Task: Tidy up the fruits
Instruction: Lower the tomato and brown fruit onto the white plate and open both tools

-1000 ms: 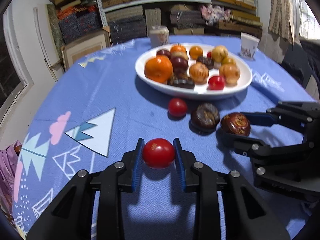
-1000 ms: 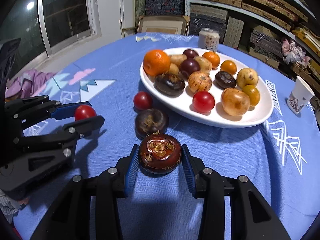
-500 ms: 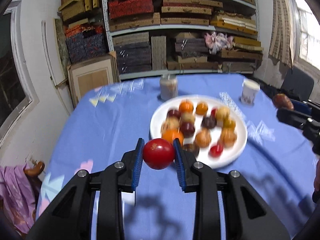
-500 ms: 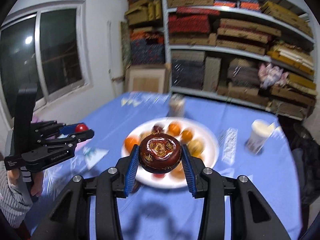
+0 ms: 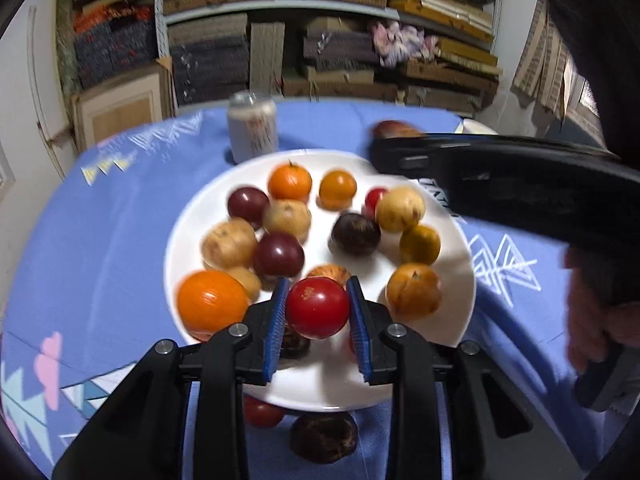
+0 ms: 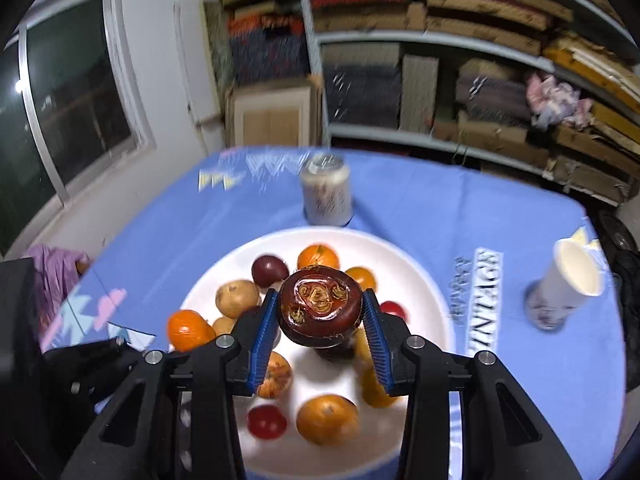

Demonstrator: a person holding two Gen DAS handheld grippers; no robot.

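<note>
Blue tablecloth; left hand-held gripper pinches glossy red tomato, right dark mangosteen.

A blue tablecloth with printed white and pastel patterns covers the table. A white beverage can stands upright beyond the plate. A white paper cup stands at the right. Shelving holds stacked boxes. A framed wooden panel leans below a window.

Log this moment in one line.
left gripper: holds tomato | right gripper: holds brown fruit | both over plate
</note>
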